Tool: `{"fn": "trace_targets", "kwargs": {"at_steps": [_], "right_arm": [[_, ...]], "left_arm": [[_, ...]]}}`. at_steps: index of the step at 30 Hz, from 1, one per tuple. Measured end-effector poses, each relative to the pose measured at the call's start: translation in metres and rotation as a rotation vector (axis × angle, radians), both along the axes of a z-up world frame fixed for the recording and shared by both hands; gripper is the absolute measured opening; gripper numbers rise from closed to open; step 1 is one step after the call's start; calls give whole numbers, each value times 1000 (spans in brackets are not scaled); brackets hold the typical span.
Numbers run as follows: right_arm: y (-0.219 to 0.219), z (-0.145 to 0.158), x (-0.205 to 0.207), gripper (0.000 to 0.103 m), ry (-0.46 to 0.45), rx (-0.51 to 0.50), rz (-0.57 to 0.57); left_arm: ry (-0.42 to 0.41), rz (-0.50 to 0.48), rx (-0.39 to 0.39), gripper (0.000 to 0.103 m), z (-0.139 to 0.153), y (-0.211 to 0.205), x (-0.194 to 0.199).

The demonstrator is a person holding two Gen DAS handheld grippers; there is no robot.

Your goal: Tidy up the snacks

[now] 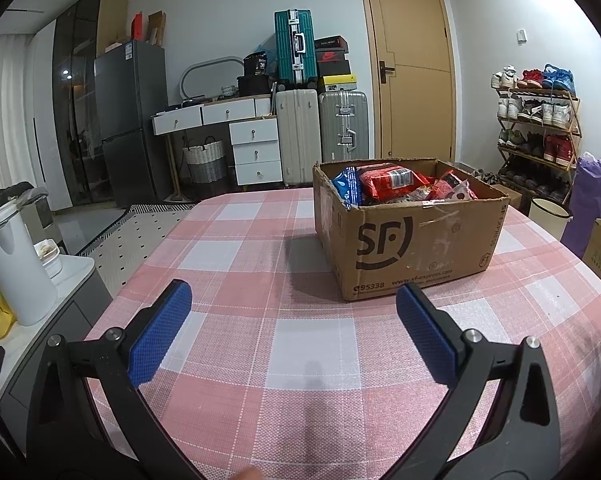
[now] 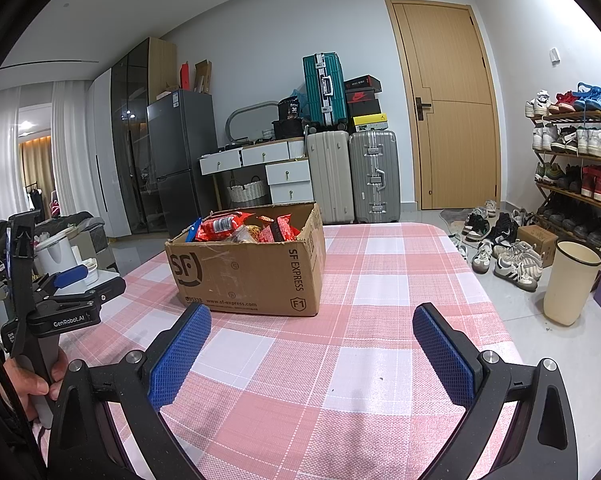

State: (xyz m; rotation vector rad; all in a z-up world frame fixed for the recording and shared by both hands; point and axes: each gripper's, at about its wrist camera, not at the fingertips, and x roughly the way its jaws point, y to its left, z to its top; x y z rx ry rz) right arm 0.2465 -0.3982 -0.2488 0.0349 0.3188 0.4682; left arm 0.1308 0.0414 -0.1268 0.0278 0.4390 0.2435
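Left hand-held gripper (image 1: 293, 294) spread wide, empty | right hand-held gripper (image 2: 311, 319) spread wide, empty | cardboard box (image 2: 247, 270) with snack packets (image 2: 220, 226) on tabletop (image 2: 364, 300)

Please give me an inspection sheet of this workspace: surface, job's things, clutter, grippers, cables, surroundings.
Surface: table in pink checked tablecloth, bare near both grippers.
Job's things: open SF Express cardboard box on the table, filled with snack packets.
Clutter: nothing seen on the cloth.
Grippers: left gripper open, empty; right gripper open, empty.
Cables: nothing seen.
Surroundings: suitcases, shoe rack, closed door, fridge.
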Motion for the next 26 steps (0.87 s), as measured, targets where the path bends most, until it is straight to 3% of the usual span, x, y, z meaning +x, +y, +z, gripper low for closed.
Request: {"fn": "trace_targets", "kwargs": {"at_steps": [26], "right_arm": [[0, 1, 0, 103, 0, -2, 0]], "left_arm": [[-34, -17, -2, 102, 4, 1, -10]]}}
